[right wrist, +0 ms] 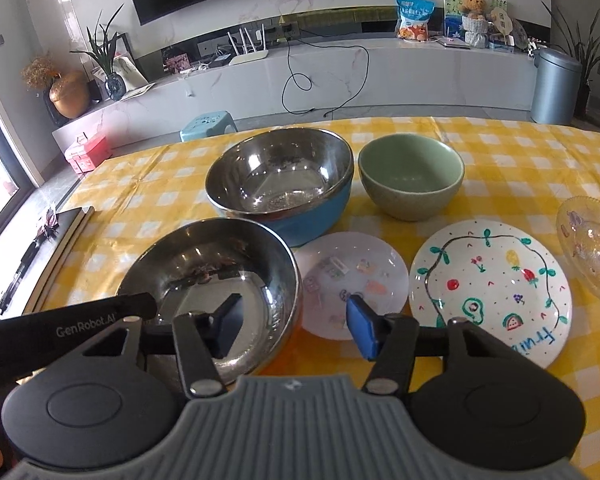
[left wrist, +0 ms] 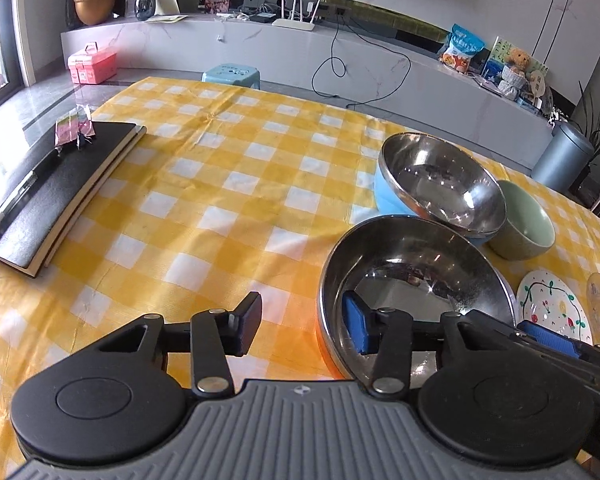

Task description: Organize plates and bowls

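The step in hand is judged to be the approach to the orange-sided steel bowl (right wrist: 210,280), the nearest vessel on the yellow checked tablecloth (left wrist: 204,184). Both grippers are held wide open, and nothing is gripped by either. The left gripper (left wrist: 300,330) is set astride the bowl's near-left rim, with its blue-padded finger inside the bowl and its dark finger outside over the cloth. The right gripper (right wrist: 294,326) is set astride the near-right rim, with its dark finger inside and its blue finger over the small sticker plate (right wrist: 352,276). No contact with the rim can be confirmed.

Just beyond that bowl a blue-sided steel bowl (right wrist: 280,188) is seen, and to its right a green ceramic bowl (right wrist: 410,178). The painted fruit plate (right wrist: 490,286) lies right of the sticker plate, and a glass dish (right wrist: 592,244) is cut off at the far right edge.

Nothing is stacked as yet. A closing of one pair of fingers on the thin rim would be called for next — then a level lift, probably toward the similar blue bowl for nesting.

"GenRobot.AI" is read on the left gripper's arm, and "fruit" — partly hidden — on the painted plate.
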Demonstrator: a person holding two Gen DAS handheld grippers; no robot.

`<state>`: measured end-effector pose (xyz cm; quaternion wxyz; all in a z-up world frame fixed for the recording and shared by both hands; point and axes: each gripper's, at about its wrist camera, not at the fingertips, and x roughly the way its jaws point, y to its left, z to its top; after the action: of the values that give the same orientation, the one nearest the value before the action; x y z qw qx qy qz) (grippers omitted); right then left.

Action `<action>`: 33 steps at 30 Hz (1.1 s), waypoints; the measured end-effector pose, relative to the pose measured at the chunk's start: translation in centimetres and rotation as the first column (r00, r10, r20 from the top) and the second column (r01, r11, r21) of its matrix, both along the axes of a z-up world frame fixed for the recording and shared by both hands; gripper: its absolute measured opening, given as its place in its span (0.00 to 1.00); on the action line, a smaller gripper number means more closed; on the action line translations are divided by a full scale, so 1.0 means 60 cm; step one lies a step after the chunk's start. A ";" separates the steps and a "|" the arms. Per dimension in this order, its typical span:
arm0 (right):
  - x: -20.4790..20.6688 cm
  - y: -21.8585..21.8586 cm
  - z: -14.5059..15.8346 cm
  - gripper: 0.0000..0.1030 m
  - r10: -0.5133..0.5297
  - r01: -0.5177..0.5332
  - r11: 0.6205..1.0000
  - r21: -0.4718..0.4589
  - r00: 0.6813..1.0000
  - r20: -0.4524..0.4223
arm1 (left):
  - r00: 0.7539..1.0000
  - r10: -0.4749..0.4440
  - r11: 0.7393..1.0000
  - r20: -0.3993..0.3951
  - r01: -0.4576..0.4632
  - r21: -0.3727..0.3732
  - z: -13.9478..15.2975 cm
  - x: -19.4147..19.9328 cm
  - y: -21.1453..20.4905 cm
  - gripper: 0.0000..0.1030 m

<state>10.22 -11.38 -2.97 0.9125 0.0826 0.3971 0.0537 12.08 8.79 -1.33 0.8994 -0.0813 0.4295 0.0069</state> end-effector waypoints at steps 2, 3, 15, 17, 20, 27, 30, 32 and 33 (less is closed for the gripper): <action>0.007 -0.001 -0.009 0.43 -0.001 0.001 1.000 0.003 1.000 -0.015 | 1.000 -0.004 1.000 -0.014 0.004 0.007 -0.007 0.004 -0.003 0.44; 0.009 -0.002 -0.013 0.41 -0.004 0.004 1.000 0.009 1.000 -0.024 | 1.000 -0.005 1.000 -0.020 0.006 0.008 -0.010 0.006 -0.004 0.41; 0.008 -0.007 -0.020 0.16 -0.014 0.020 0.995 0.093 0.998 -0.062 | 0.998 -0.037 0.998 -0.042 0.035 -0.046 -0.012 0.008 -0.016 0.12; 0.003 -0.011 -0.019 0.15 -0.020 0.028 0.994 0.106 0.997 -0.071 | 0.998 -0.037 0.998 -0.043 0.035 -0.047 -0.009 0.000 -0.015 0.11; -0.009 -0.013 -0.016 0.14 -0.017 0.025 0.994 0.111 0.997 -0.079 | 0.998 -0.034 0.999 -0.045 0.032 -0.041 -0.001 -0.017 -0.016 0.11; -0.049 -0.009 0.012 0.13 0.025 -0.014 0.994 0.107 0.995 -0.100 | 0.997 -0.051 0.999 -0.066 0.050 -0.015 0.028 -0.057 -0.007 0.10; -0.066 -0.007 0.025 0.13 0.053 -0.041 0.993 0.109 0.992 -0.110 | 0.995 -0.066 0.998 -0.079 0.066 -0.010 0.042 -0.072 0.000 0.10; -0.076 -0.005 0.032 0.13 0.069 -0.055 0.992 0.115 0.991 -0.118 | 0.994 -0.069 0.998 -0.084 0.069 -0.003 0.049 -0.082 0.005 0.10; -0.083 -0.004 0.035 0.13 0.079 -0.064 0.991 0.119 0.989 -0.122 | 0.994 -0.068 0.998 -0.087 0.068 -0.003 0.051 -0.087 0.009 0.10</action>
<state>5.27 -11.61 -0.89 0.8766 0.1241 0.4531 0.1038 6.85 9.35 1.71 0.8795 -0.0663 0.4708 -0.0200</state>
